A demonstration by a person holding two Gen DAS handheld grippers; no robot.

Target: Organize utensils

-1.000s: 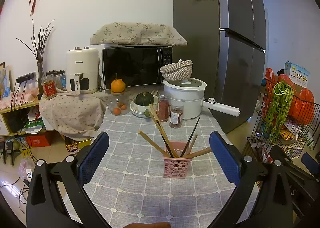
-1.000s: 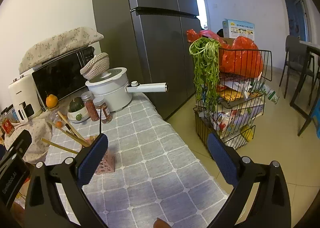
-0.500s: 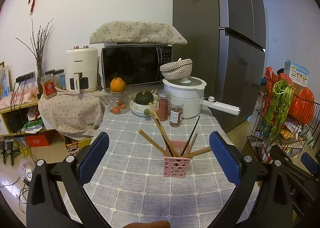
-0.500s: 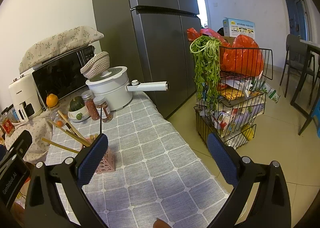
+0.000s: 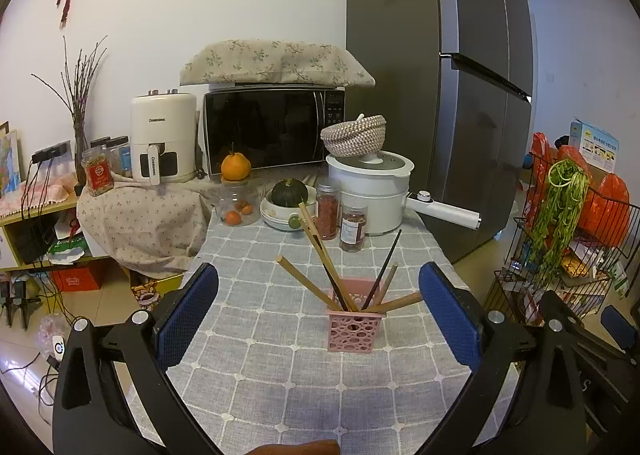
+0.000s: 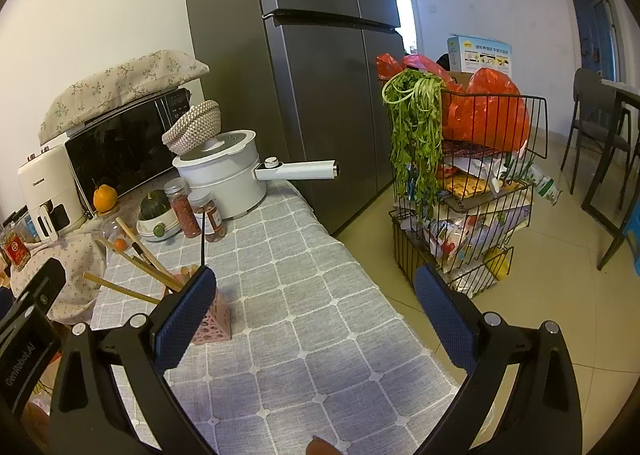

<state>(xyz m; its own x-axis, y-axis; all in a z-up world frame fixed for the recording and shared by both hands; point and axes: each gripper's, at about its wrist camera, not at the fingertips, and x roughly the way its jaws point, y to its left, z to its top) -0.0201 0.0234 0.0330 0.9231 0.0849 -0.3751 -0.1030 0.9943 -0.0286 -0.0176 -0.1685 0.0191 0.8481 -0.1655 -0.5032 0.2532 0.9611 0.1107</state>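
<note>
A pink perforated holder (image 5: pixel 352 329) stands on the grey checked tablecloth (image 5: pixel 280 375) with several wooden and dark chopsticks (image 5: pixel 320 251) fanned out of it. My left gripper (image 5: pixel 318 319) is open and empty, held a little back from the holder, which sits between its blue pads. In the right wrist view the holder (image 6: pixel 212 321) is partly hidden behind the left pad, with the chopsticks (image 6: pixel 140 255) leaning left. My right gripper (image 6: pixel 316 319) is open and empty above the table's right side.
At the table's far end stand a white pot (image 5: pixel 372 195) with a long handle, two spice jars (image 5: pixel 340 221), a bowl with a green squash (image 5: pixel 288 199) and a glass jar. A wire rack (image 6: pixel 468 191) and fridge (image 6: pixel 320 55) stand to the right.
</note>
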